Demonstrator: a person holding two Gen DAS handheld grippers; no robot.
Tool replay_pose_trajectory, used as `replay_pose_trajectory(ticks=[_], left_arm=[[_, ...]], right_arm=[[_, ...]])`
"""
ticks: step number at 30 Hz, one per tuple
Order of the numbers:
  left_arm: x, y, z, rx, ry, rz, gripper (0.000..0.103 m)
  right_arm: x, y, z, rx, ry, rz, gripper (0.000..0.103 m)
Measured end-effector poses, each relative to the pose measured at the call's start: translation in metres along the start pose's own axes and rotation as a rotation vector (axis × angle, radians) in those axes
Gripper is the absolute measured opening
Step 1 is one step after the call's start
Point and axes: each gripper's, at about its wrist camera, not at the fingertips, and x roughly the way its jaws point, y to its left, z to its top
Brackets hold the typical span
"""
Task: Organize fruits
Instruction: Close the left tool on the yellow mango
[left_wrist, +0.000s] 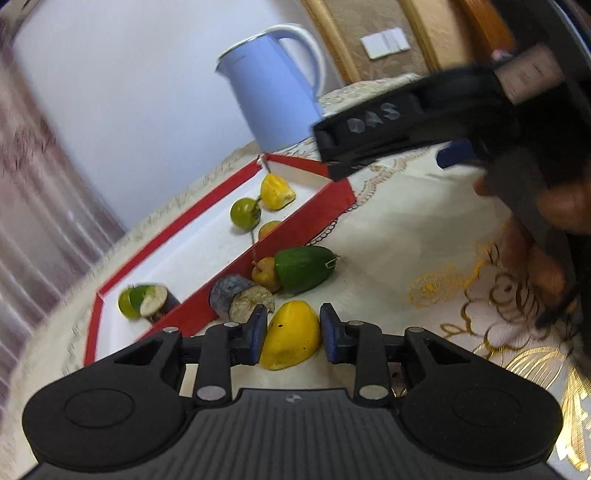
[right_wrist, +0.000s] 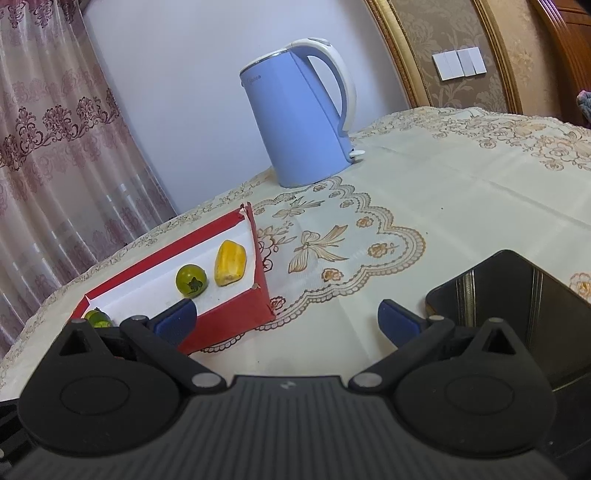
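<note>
My left gripper (left_wrist: 293, 334) stands with its blue pads on either side of a yellow fruit piece (left_wrist: 291, 334) on the tablecloth; I cannot tell whether the pads grip it. Beside it lie a green cucumber piece (left_wrist: 304, 267), a small pear (left_wrist: 265, 274) and a dark cut piece (left_wrist: 240, 301). The red tray (left_wrist: 207, 306) holds a yellow piece (left_wrist: 276, 192), a green tomato (left_wrist: 245, 214), a lime and another cut piece (left_wrist: 155, 301). My right gripper (right_wrist: 286, 321) is open and empty over the cloth, by the tray's near corner (right_wrist: 236, 319).
A blue kettle (right_wrist: 303, 122) stands behind the tray. A black phone-like slab (right_wrist: 517, 299) lies at the right. The right gripper's body (left_wrist: 424, 122) hangs above the cloth in the left wrist view. The embroidered tablecloth (right_wrist: 424, 206) covers the table.
</note>
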Motion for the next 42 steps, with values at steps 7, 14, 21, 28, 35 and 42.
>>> replay_pose_trajectory(ticks=[7,14,21,28,35,42], left_arm=[[-0.028,0.026,-0.004,-0.120,-0.075,-0.013,0.010],[-0.026,0.062,0.003,-0.220,-0.079,0.004,0.010],[-0.030,0.057,-0.014,-0.215,-0.077,-0.118,0.052],[-0.025,0.043,-0.020,-0.220,-0.087,-0.169,0.075],[-0.002,0.039,-0.027,-0.329,-0.008,-0.122,0.062],[-0.003,0.046,-0.026,-0.438,-0.002,-0.178,0.038]], right_arm=[[-0.005,0.011,-0.001,-0.062,-0.034,0.005,0.103],[-0.007,0.016,-0.002,-0.093,-0.041,0.009,0.103],[-0.014,0.017,0.004,-0.097,-0.002,0.069,0.103],[-0.039,0.035,0.005,-0.228,-0.077,0.065,0.103],[-0.038,0.044,-0.001,-0.289,-0.045,0.061,0.103],[-0.044,0.047,-0.003,-0.340,-0.079,0.070,0.103]])
